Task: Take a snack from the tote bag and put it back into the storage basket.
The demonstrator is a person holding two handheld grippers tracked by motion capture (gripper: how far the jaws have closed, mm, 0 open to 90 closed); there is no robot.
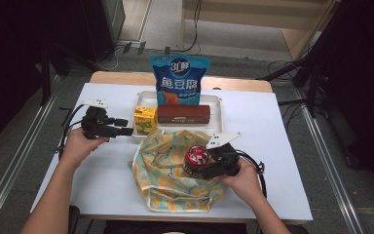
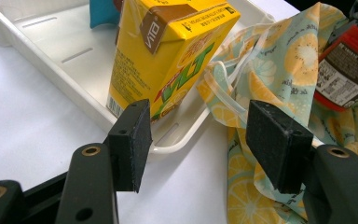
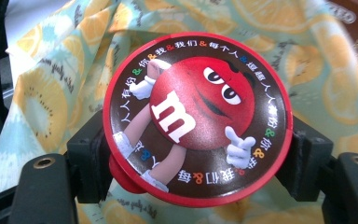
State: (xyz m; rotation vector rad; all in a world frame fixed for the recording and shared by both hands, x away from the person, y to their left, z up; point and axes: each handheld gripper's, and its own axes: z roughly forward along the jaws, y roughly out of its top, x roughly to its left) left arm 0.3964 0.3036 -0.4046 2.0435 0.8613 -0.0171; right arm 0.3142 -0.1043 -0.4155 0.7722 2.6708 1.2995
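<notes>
The right gripper (image 1: 205,165) is clamped on a red-lidded candy tub (image 3: 196,116), its jaws pressing the tub's two sides just under the lid. It holds the tub over the lemon-print bag (image 1: 168,175), which lies spread on the near middle of the table (image 1: 272,146). The tub sits at the right part of the bag, near its mouth, and whether it rests on the cloth or hangs just above it cannot be told.

The left gripper (image 2: 198,140) is released, jaws wide apart, low on the table left of the bag. It points at the yellow drink carton (image 2: 168,56), which stands upright in the near left corner of the white tray (image 2: 51,56), just beyond the bag's far edge.

The step in hand looks like packing the tub into the bag. To do it well, keep the tub level so the lid stays seated, and steer it toward the opening rather than onto the flat cloth. The free gripper could pinch the bag's upper edge and lift it, so the mouth gapes. Let go only once the tub rests inside.
</notes>
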